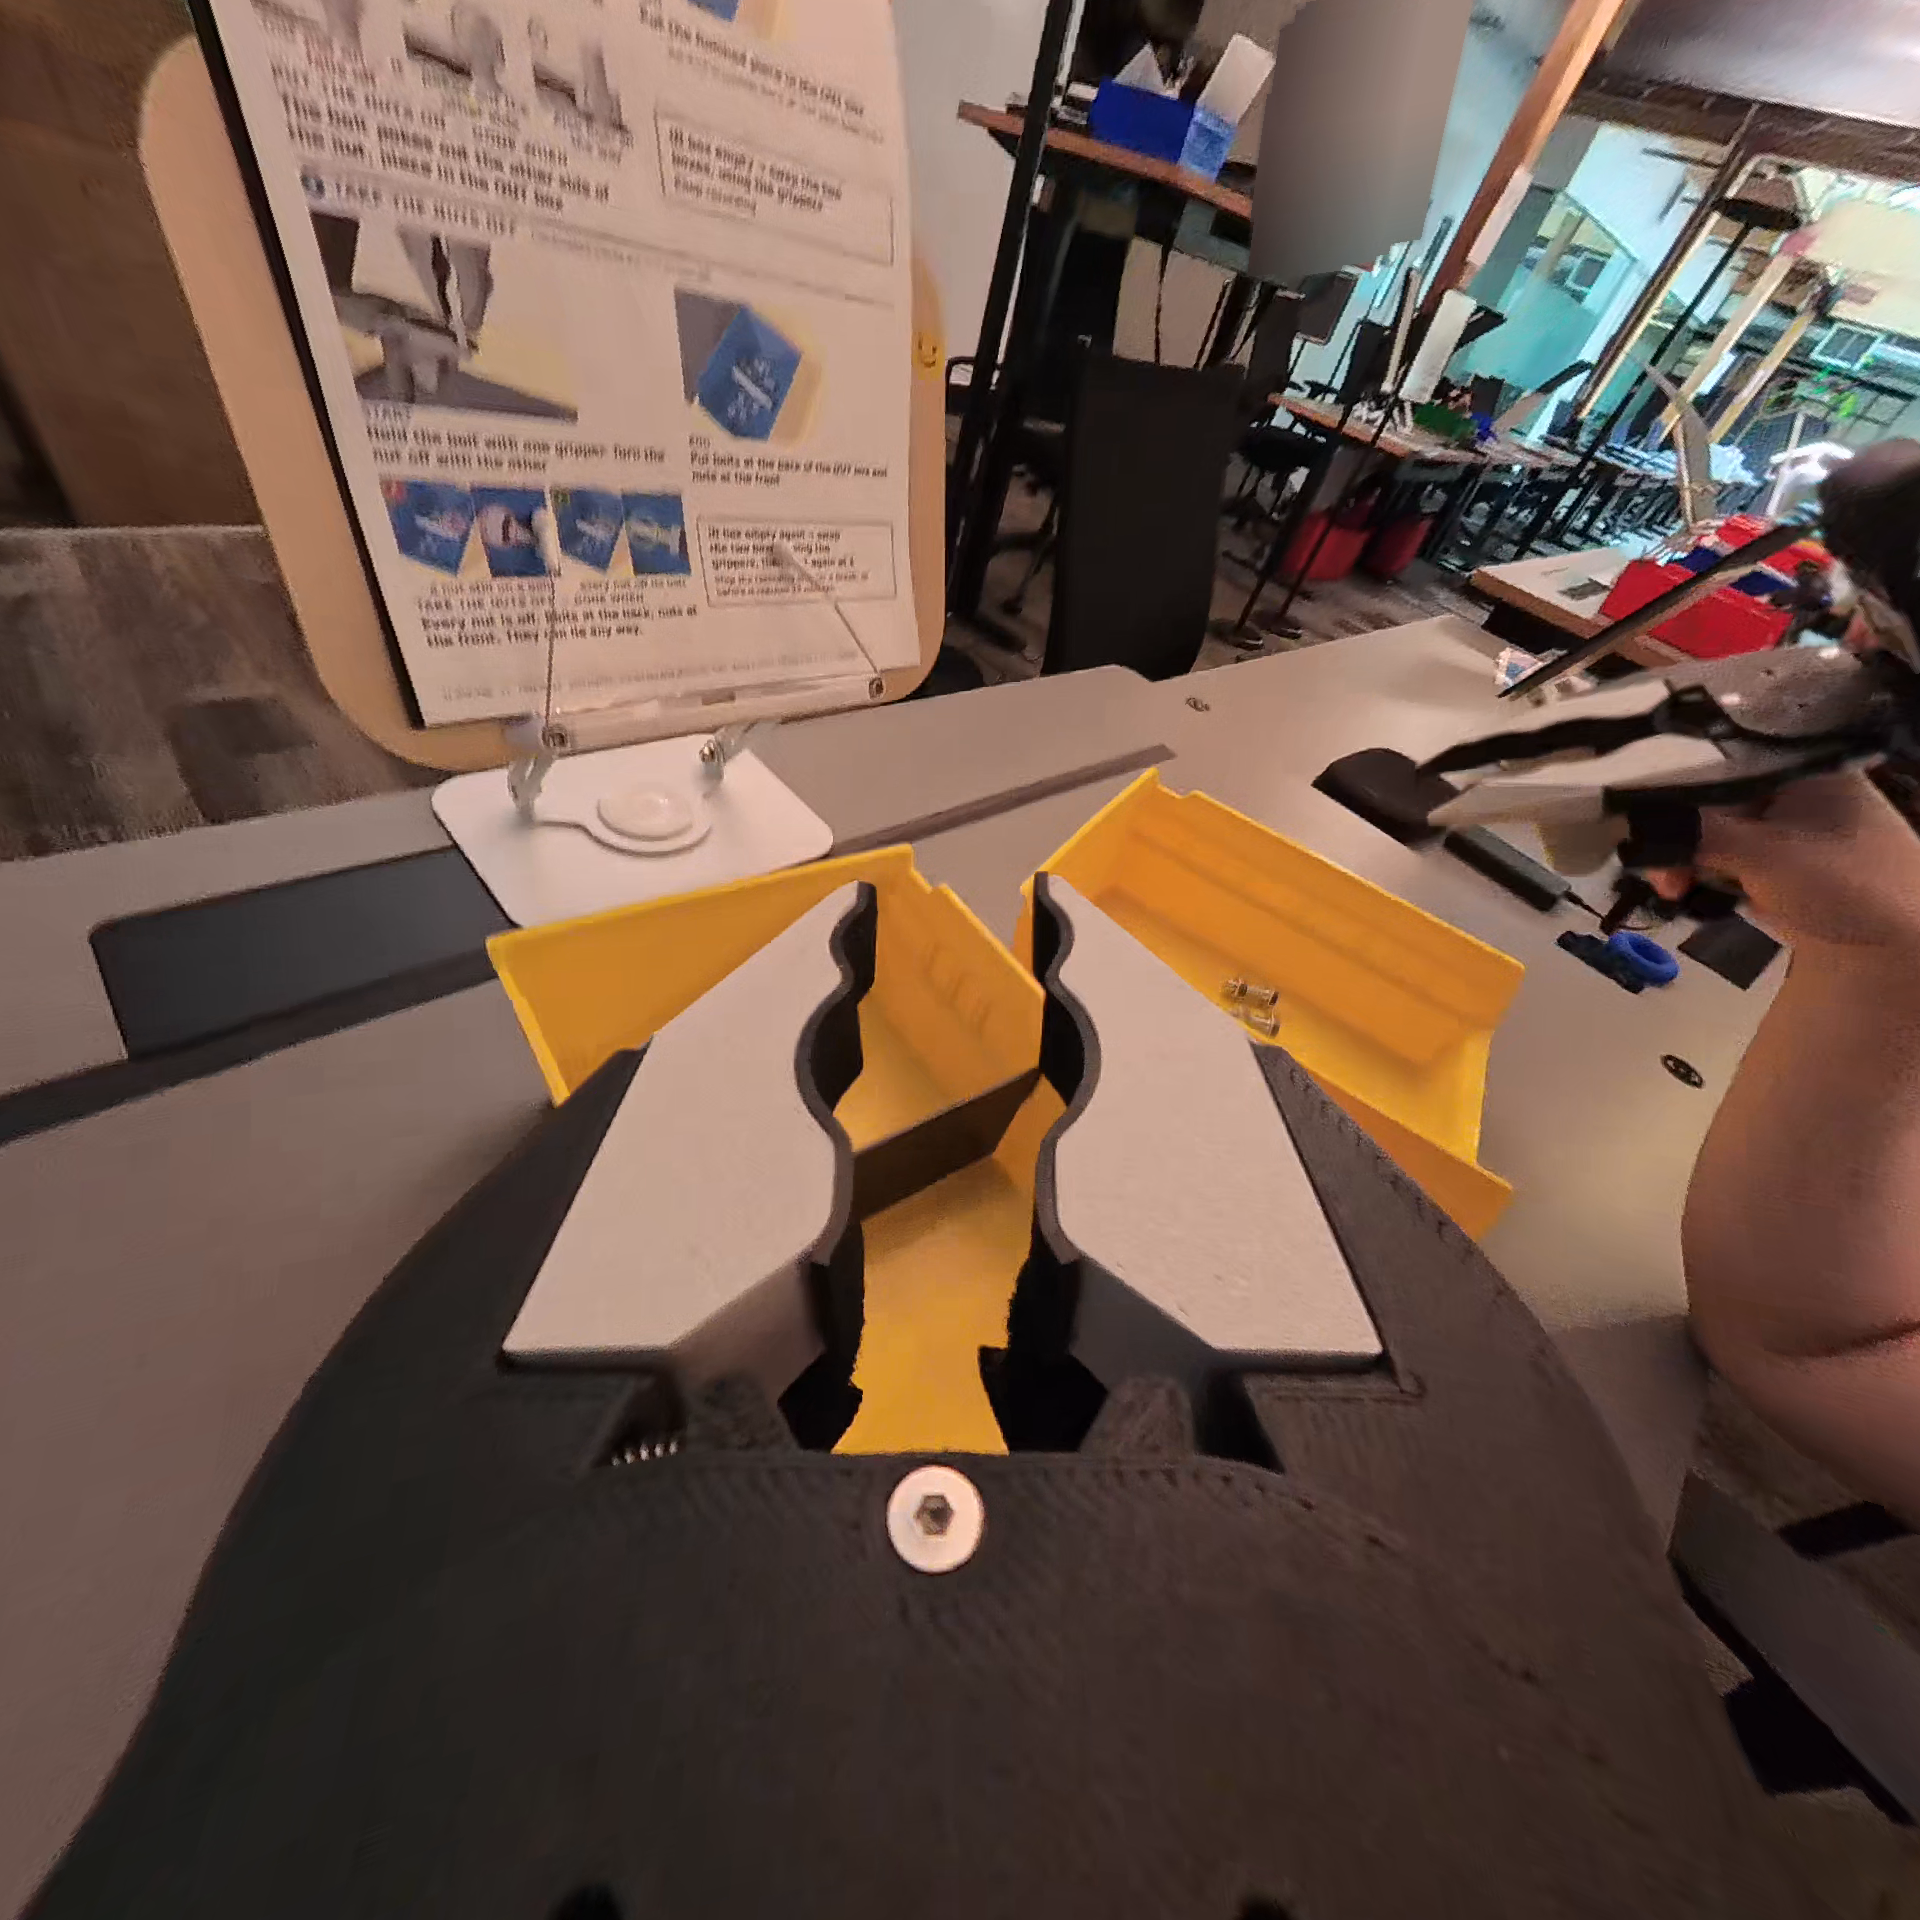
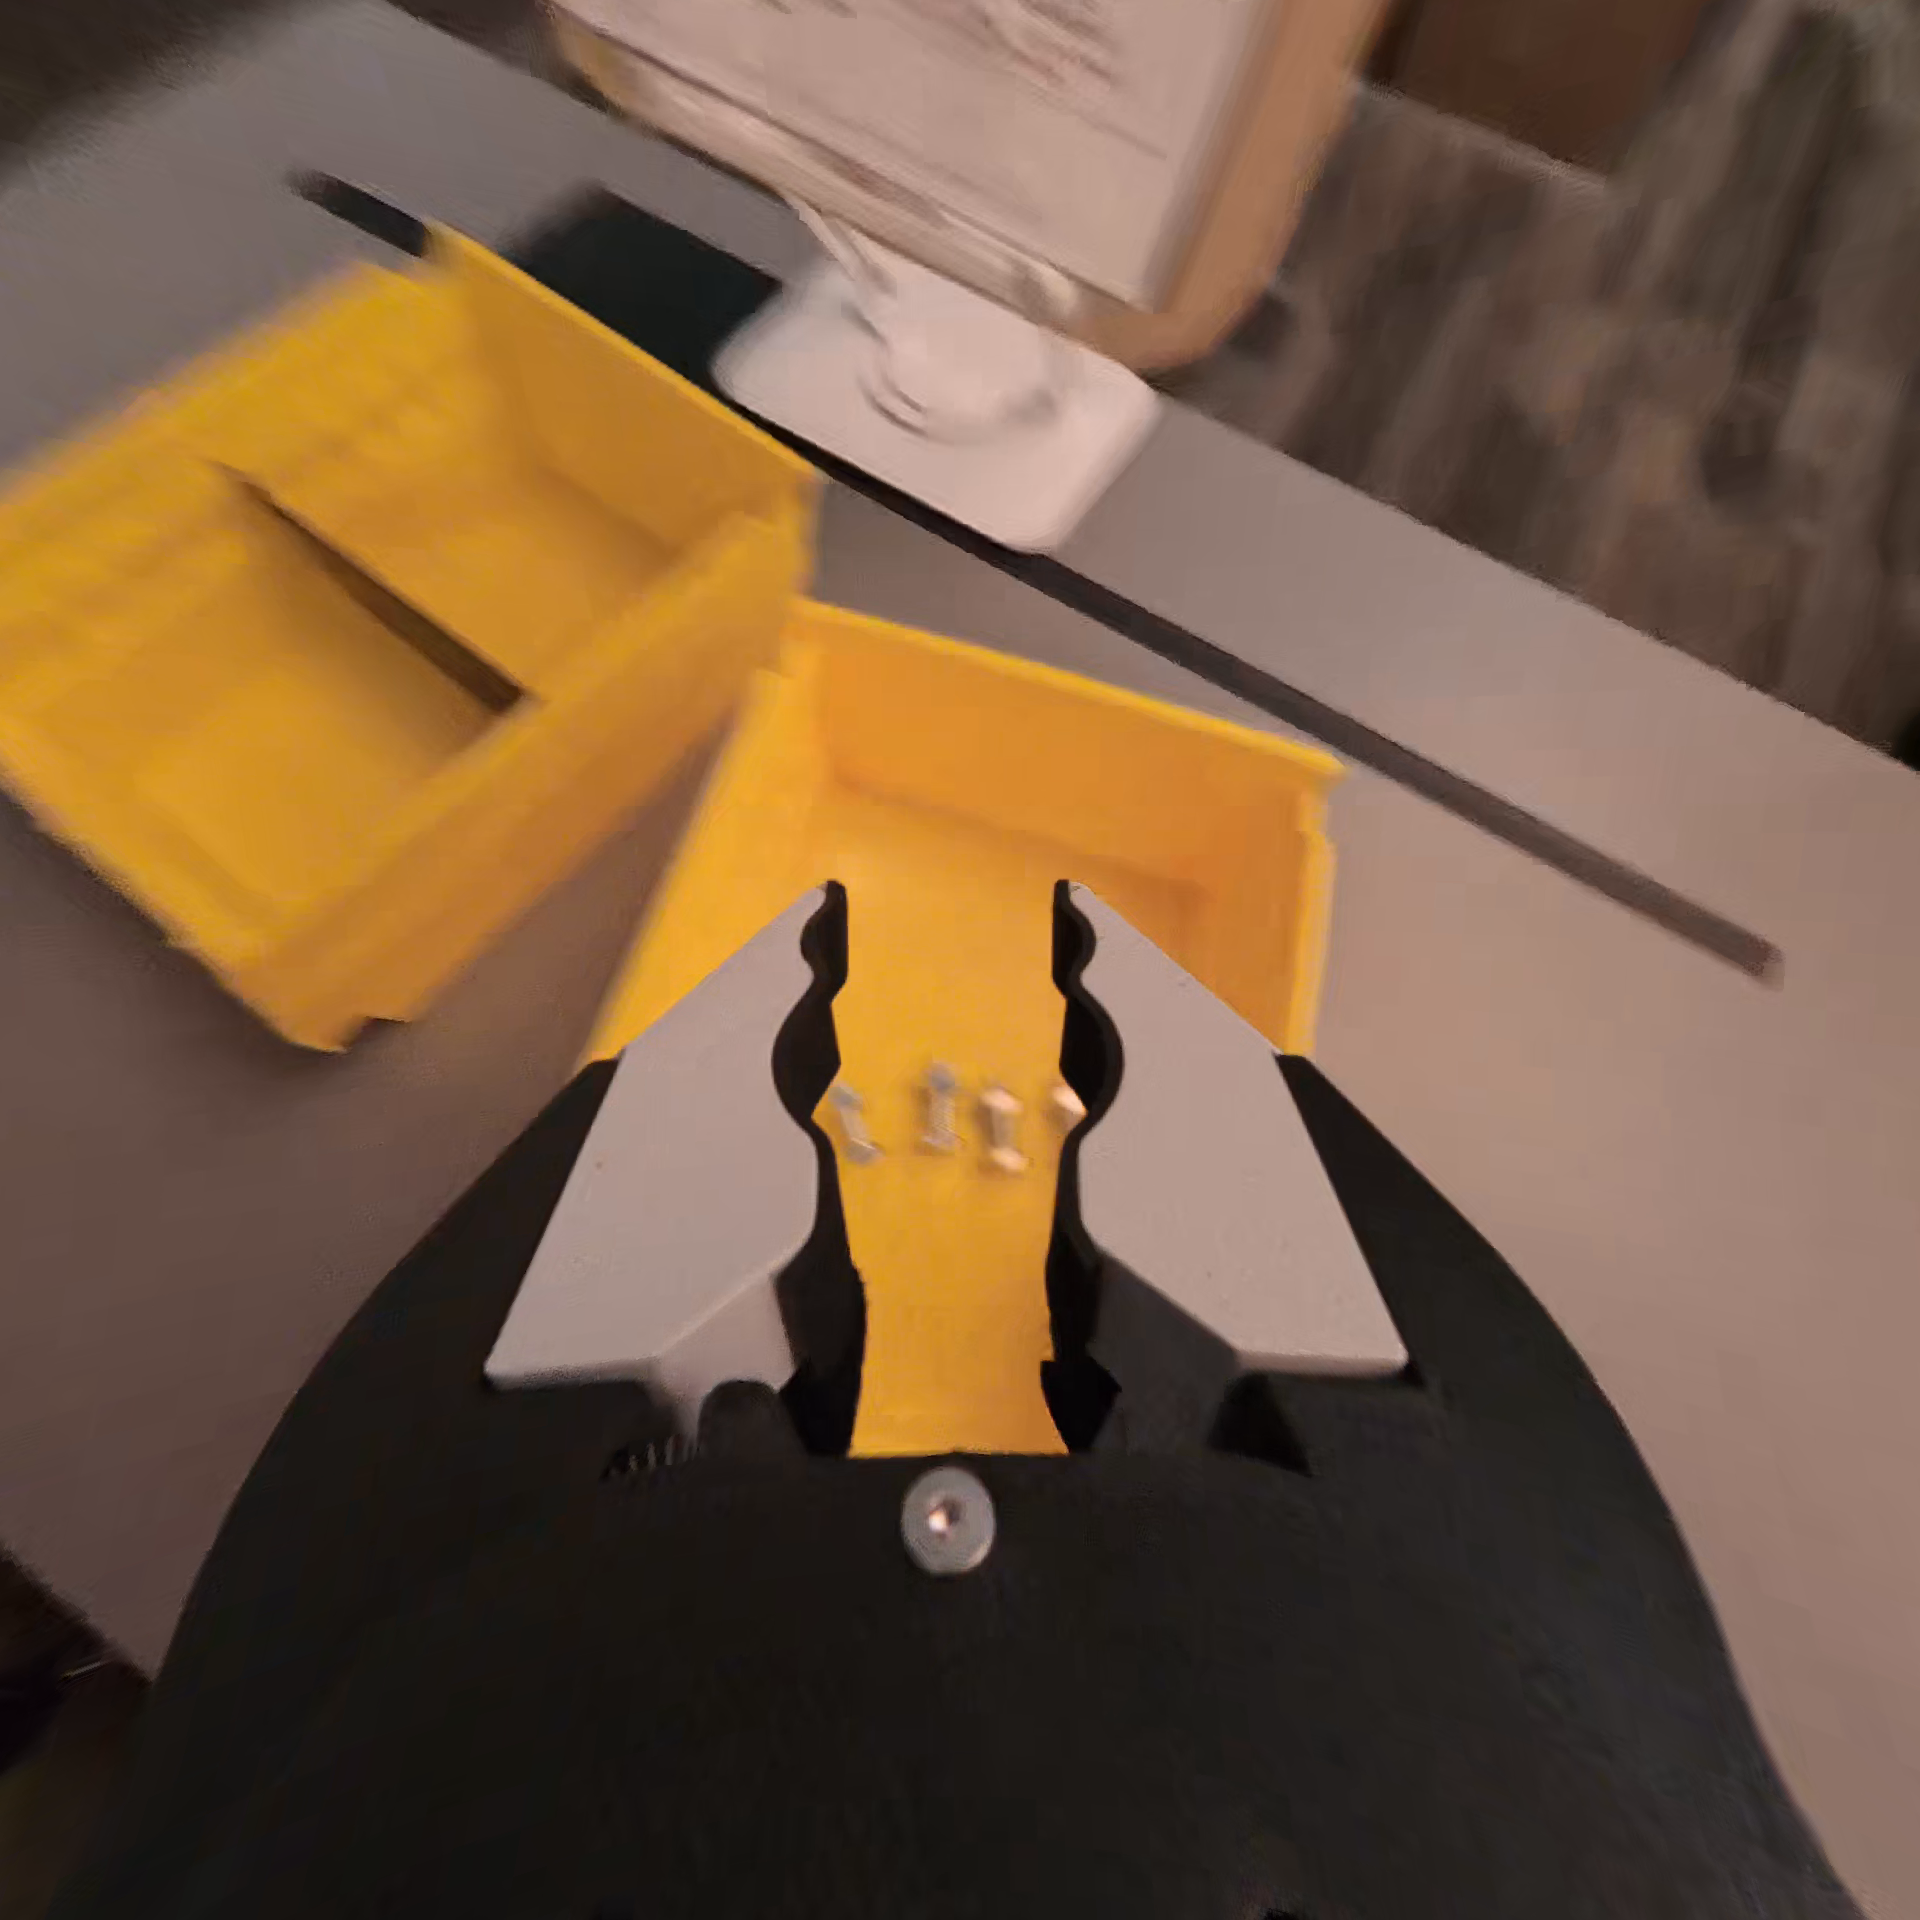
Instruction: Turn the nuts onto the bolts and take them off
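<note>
Several small silver bolts (image 2: 940, 1117), some with nuts on them, lie in a row on the floor of a yellow bin (image 2: 1049, 758). My right gripper (image 2: 948, 914) is open and empty above them; they show between its fingers. The same bolts (image 1: 1252, 1003) show in the right-hand bin (image 1: 1351, 966) in the left wrist view. My left gripper (image 1: 951, 904) is open and empty over the second yellow bin (image 1: 644, 966), whose visible part holds nothing. The right gripper (image 1: 1455, 795), held by a hand, shows at the right edge of that view.
The two yellow bins sit side by side on a grey table (image 1: 260, 1247); the second bin (image 2: 312, 790) looks empty. A printed instruction sheet (image 1: 582, 312) stands on a white stand (image 1: 634, 821) behind them. A small blue ring (image 1: 1642, 956) lies at the right.
</note>
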A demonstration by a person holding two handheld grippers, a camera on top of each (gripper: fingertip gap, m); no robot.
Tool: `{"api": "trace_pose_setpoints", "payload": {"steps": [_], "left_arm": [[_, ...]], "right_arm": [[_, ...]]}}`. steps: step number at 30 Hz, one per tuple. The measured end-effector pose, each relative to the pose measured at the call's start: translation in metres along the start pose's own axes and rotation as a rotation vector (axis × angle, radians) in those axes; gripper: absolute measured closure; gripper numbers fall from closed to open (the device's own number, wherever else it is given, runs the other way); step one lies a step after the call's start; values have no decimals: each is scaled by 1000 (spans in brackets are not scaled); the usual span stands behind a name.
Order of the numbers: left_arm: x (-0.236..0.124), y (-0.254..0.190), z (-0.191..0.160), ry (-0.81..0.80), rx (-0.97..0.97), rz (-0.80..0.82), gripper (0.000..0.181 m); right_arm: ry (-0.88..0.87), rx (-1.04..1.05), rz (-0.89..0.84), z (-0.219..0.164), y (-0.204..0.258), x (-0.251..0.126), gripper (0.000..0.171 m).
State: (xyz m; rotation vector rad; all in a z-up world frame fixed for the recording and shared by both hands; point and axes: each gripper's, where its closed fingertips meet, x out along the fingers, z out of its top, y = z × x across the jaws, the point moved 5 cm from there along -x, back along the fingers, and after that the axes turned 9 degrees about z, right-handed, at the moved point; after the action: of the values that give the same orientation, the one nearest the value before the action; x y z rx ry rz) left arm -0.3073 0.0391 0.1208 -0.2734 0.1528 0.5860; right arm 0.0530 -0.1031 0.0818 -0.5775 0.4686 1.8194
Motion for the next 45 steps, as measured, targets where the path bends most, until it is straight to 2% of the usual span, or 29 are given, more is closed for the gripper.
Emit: {"api": "trace_pose_setpoints", "payload": {"steps": [1,4,8,12,17,19,21,24,25,26,27,33,37,41,45], "left_arm": [[0,0,6,-11,7,-7,153],[-2,2,22,-71,28,-13,153],[2,5,25,-80,19,-35,146],[0,2,26,-83,0,-97,146],[5,2,15,-1,92,-23,142],[8,1,10,32,139,18,140],[9,0,11,24,154,47,141],[8,-8,9,39,173,31,141],[8,-10,7,52,184,27,141],[6,-11,7,58,191,28,141],[5,-11,6,60,194,32,141],[-8,-11,8,57,193,44,143],[-23,-6,12,44,195,59,147],[-58,15,23,-25,128,128,145],[-105,39,36,-162,25,216,138]], "right_arm": [[-35,-23,76,7,24,5,132],[-57,-50,257,14,87,36,132],[62,22,269,5,131,91,124],[185,136,183,3,140,139,117],[417,367,68,-15,128,181,108],[543,382,-27,-28,122,191,111],[529,478,7,-25,123,202,119],[649,529,-20,-40,123,219,124],[696,537,-16,-47,124,225,129],[707,557,23,-48,129,230,147],[700,566,19,-47,130,232,158],[746,586,21,-39,128,230,163],[797,513,78,-24,136,229,166],[848,442,157,-4,147,229,167],[817,348,161,31,137,205,167]]}}
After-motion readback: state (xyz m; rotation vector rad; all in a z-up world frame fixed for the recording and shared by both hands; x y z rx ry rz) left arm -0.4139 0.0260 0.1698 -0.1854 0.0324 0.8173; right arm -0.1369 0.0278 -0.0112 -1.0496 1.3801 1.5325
